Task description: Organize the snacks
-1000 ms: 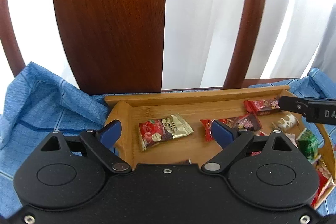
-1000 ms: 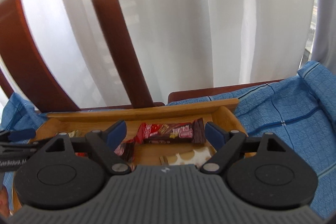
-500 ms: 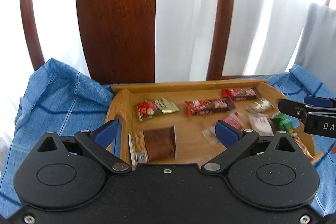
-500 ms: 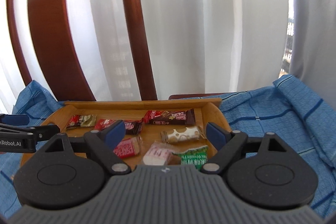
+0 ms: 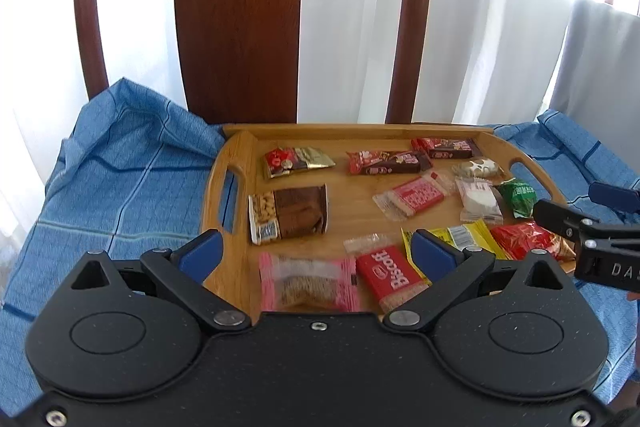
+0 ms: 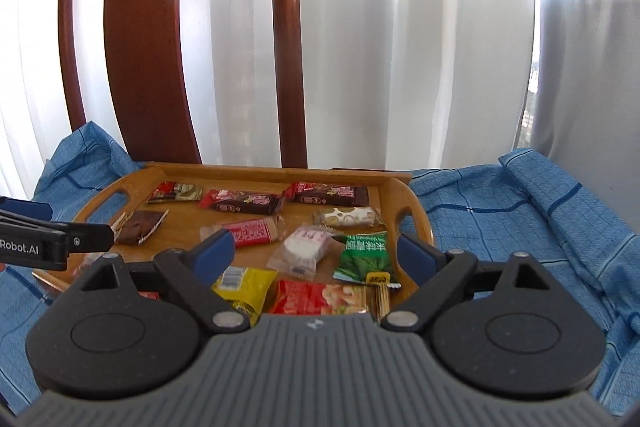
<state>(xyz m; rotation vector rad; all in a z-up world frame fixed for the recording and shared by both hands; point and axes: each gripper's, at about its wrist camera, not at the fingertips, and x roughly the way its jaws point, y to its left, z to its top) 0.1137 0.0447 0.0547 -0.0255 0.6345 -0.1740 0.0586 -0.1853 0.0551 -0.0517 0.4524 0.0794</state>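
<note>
1. Against the earlier frames, both grippers had been drawn back and raised, so the whole rectangular wooden tray [image 5: 240,163] was revealed.
2. Thirteen wrapped snacks [image 5: 416,193] were counted, all inside the tray.
3. The left gripper [image 5: 316,253] and right gripper [image 6: 316,251] were spread wide, nothing held or touched.

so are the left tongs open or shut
Open. In the left wrist view the left tongs have their blue pads spread wide, nothing between them, above the snacks in the tray.
</note>
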